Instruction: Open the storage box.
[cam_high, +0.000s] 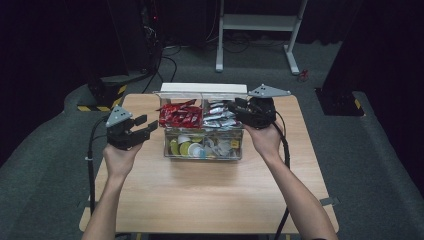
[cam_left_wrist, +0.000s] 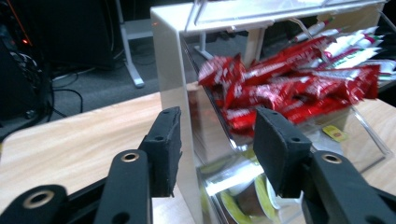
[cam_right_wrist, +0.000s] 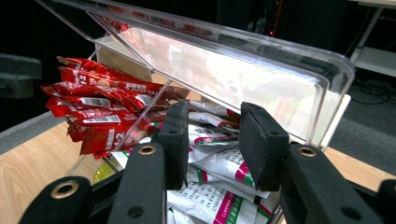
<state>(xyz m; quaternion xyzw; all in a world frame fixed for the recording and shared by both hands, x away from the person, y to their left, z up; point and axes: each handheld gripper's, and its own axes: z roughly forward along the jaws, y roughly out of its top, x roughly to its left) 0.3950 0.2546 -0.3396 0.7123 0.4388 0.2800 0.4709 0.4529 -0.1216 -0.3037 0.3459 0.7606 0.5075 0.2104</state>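
on our wooden table we see a clear organizer; left gripper spread beside it, right gripper spread over white packets.

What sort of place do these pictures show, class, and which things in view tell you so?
Probably a lab or recording studio, not a home: a lone wooden table on grey carpet, dark curtains around it, cables and an equipment rack behind, and a clear organiser box of sachets set out as a test prop.
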